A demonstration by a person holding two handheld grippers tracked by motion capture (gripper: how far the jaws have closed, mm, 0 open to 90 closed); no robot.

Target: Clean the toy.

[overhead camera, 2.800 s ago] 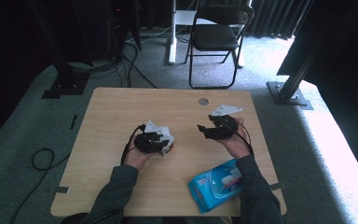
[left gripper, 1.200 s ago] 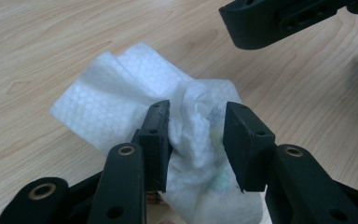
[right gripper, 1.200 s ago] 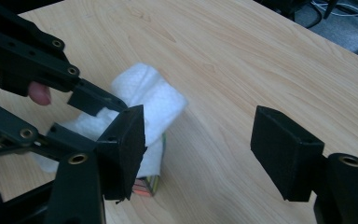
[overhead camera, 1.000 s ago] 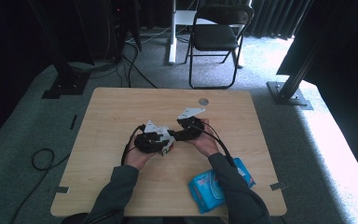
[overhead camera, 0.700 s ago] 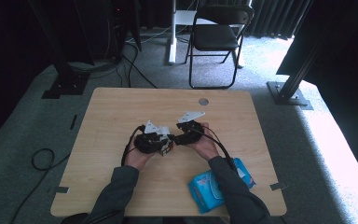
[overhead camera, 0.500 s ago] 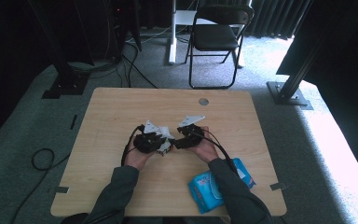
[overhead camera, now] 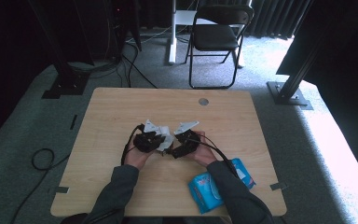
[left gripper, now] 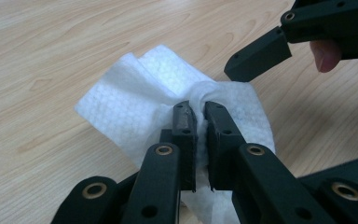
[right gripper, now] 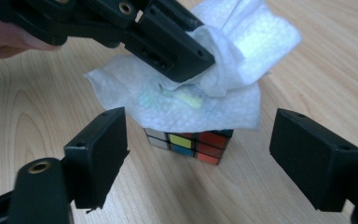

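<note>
L gripper: jaws closed on a bunched fold of the white wipe; they have just been closing, wipe between the pads. In the high view the L gripper sits near table centre, wipe at approx. 1 o'clock of it.

R gripper: jaws wide apart, nothing between the pads; they have just been opening. One jaw stands at 8 o'clock and the other at 4 o'clock of the puzzle cube; neither touches it. In the high view the R gripper is just beside the L, tips facing.

Cube: rests on the table, wipe draped over its top; red, yellow, blue and white tiles show under the wipe edge.

Blue wipe pack: lies at 5 o'clock of the grippers, near the table's front edge, partly under the R forearm.
</note>
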